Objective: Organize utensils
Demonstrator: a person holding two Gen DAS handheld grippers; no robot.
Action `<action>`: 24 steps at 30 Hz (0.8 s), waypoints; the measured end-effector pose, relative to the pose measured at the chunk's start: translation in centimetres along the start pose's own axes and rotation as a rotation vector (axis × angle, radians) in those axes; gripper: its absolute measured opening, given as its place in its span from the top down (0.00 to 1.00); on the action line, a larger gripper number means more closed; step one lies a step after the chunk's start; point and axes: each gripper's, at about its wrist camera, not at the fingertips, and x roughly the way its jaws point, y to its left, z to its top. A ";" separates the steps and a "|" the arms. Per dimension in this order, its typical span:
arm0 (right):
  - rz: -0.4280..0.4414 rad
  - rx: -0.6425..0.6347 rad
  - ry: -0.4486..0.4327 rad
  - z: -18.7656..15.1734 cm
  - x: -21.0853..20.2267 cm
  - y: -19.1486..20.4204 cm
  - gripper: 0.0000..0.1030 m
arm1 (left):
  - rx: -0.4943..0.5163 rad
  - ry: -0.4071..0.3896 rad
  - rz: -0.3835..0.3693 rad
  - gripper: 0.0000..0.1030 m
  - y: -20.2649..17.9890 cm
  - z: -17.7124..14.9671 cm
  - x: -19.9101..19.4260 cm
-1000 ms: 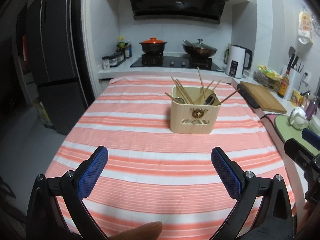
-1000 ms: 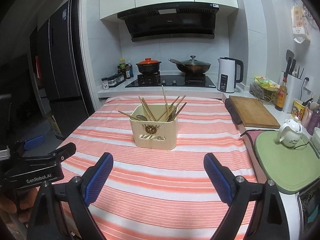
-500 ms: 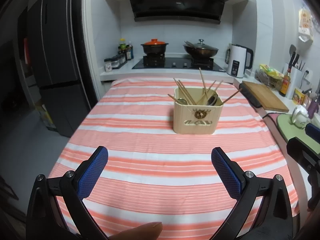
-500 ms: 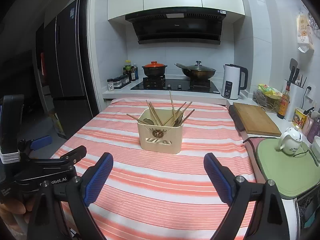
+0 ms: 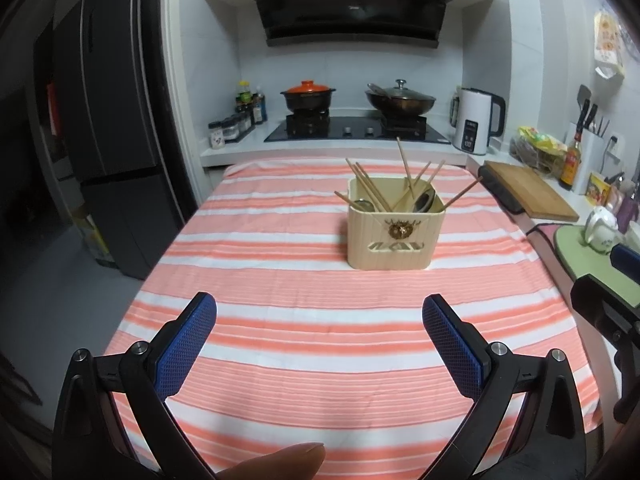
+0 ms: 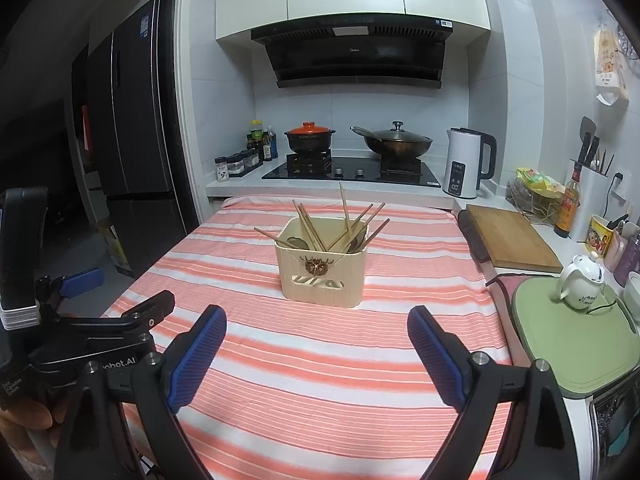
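Both claws spread, empty: left gripper, right gripper. Chopsticks and spoons sit jumbled in the beige holder on the striped cloth. Either sorting ahead or done.

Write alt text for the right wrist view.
A cream utensil holder full of chopsticks and spoons stands on a striped table; the open right gripper points at it, empty. A stove lies beyond.
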 end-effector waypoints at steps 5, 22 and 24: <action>0.002 0.000 0.003 0.0 0.0 0.0 0.09 | 0.003 0.003 -0.008 0.00 -0.1 0.0 0.0; 0.002 -0.010 0.006 0.1 -0.1 0.4 0.09 | 0.009 0.002 -0.010 0.00 -0.2 -0.1 -0.3; 0.004 -0.010 0.008 0.0 -0.1 0.4 0.09 | 0.009 0.002 -0.011 0.00 -0.3 -0.1 -0.3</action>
